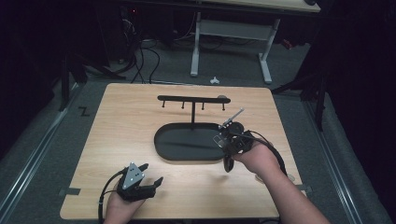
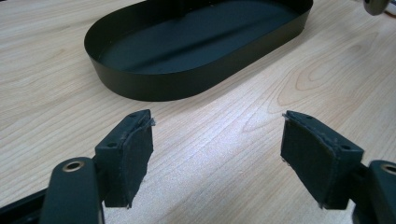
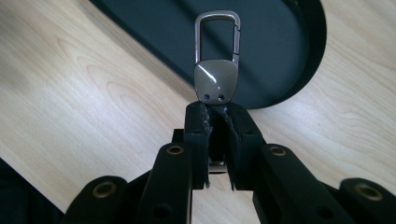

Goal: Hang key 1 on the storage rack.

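One black tray, apparently bare, right tool gripping carabiner

grey carpet, white-legged desk, dim room

High view: fixed overhead, facing forward and down across the whole light wooden bench. Left gripper view: low, close over the bench, facing the shallow black oval metal tray. Right gripper view: steeply downward, very near the same tray, which all three views share.
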The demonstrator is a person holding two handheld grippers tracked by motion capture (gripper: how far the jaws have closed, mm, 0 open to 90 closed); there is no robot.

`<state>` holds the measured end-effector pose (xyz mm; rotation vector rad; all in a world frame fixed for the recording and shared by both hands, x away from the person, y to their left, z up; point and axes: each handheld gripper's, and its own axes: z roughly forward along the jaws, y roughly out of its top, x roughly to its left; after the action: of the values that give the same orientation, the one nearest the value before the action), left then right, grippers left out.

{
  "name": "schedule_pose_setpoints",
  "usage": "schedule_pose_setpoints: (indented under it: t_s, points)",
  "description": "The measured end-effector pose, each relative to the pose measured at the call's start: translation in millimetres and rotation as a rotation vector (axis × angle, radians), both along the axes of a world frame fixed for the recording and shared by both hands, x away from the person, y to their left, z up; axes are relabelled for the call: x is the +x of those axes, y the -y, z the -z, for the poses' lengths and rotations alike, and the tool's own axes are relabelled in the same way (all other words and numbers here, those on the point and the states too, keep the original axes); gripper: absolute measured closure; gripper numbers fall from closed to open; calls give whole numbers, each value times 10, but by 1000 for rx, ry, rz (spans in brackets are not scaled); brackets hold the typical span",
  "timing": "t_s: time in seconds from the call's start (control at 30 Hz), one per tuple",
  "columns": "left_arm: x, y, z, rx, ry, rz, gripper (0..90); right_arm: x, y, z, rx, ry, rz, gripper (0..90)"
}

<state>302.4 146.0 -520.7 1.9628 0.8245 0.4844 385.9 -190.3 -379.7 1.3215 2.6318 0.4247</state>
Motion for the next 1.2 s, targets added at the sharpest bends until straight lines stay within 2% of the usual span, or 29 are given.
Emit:
schedule_pose_setpoints:
  t_s: [0.43, 1.2]
  points:
    - [-14, -27, 0, 0, 0, -5, 258, 113, -61, -118, 10, 24, 0, 805]
    - [-183, -314, 6, -1, -3, -85, 258, 340, -178, -378, 36, 77, -2, 805]
